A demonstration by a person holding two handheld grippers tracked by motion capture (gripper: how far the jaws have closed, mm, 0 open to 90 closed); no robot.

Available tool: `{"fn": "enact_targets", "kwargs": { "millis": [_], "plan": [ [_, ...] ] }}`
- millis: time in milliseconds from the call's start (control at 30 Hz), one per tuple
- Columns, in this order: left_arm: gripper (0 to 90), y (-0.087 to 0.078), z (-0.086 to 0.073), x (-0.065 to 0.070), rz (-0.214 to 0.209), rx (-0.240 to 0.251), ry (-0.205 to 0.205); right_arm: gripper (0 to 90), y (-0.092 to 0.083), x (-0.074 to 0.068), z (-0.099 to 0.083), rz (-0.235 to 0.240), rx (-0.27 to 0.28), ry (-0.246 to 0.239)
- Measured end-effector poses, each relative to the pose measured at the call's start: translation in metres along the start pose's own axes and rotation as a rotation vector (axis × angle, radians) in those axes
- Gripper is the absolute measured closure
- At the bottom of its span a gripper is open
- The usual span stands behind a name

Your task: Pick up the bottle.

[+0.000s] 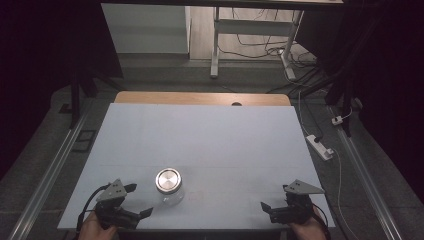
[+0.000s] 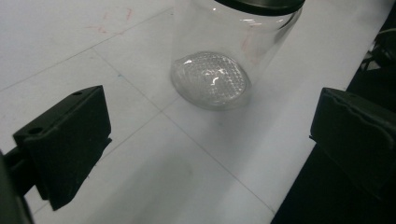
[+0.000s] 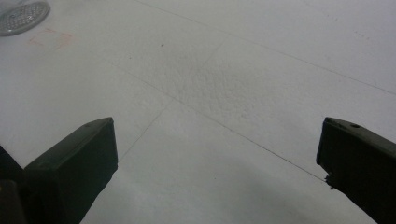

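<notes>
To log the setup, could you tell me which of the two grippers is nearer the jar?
The left gripper, just beside the jar; the right gripper sits far off.

I see the left gripper (image 1: 141,200) and right gripper (image 1: 274,198) low at my near edge, well apart, jaws spread wide, gripping nothing.

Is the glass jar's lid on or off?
On. The metal lid caps the upright glass jar; the left gripper stands open beside it.

Jar (image 1: 170,192): clear glossy glass, brushed-metal lid (image 1: 167,179), dimpled base. Table (image 1: 210,135): matt white, faintly grainy. Gripper jaws: matt black plastic.
</notes>
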State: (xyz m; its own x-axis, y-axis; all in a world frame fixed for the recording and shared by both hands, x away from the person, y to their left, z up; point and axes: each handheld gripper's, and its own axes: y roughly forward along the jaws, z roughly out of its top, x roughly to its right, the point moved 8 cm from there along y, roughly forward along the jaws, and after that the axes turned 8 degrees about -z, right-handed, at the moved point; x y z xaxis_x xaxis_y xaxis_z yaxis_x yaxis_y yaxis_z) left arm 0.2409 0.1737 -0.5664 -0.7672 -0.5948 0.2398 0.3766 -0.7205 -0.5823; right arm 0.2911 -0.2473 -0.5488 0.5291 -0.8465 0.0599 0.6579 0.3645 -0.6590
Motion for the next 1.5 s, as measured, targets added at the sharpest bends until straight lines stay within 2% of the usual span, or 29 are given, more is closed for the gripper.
{"fn": "enact_targets", "kwargs": {
  "millis": [167, 333, 533, 800, 1000, 1167, 1267, 1433, 1500],
  "plan": [
    [0.0, 0.01, 0.007, 0.001, -0.016, -0.003, 0.001, 0.0, 0.001, 0.0, 0.0, 0.004, -0.004, -0.002],
    [0.0, 0.021, 0.012, 0.0, -0.012, -0.028, 0.008, 0.0, 0.001, 0.0, 0.0, 0.005, -0.008, -0.006],
    [0.0, 0.031, 0.02, -0.001, -0.02, -0.029, 0.012, 0.0, 0.001, -0.001, -0.001, 0.011, -0.013, -0.008],
    [0.0, 0.045, 0.03, 0.001, -0.026, -0.059, 0.077, 0.0, 0.002, -0.001, -0.001, 0.017, -0.014, -0.009],
    [0.0, 0.056, 0.035, 0.0, -0.045, -0.068, 0.102, 0.0, 0.002, -0.002, -0.001, 0.02, -0.017, -0.016],
    [0.0, 0.061, 0.038, 0.0, -0.07, -0.067, 0.104, 0.0, 0.002, -0.002, -0.001, 0.022, -0.019, -0.016],
    [0.0, 0.064, 0.041, -0.001, -0.07, -0.067, 0.117, 0.0, 0.002, -0.002, -0.001, 0.022, -0.02, -0.018],
    [5.3, 0.067, 0.042, -0.003, -0.032, -0.079, 0.144, 0.0, 0.003, -0.002, -0.001, 0.023, -0.021, -0.02],
    [8.6, 0.066, 0.042, -0.003, -0.038, -0.078, 0.15, 0.0, 0.002, -0.002, -0.001, 0.023, -0.021, -0.02]
  ]
}}
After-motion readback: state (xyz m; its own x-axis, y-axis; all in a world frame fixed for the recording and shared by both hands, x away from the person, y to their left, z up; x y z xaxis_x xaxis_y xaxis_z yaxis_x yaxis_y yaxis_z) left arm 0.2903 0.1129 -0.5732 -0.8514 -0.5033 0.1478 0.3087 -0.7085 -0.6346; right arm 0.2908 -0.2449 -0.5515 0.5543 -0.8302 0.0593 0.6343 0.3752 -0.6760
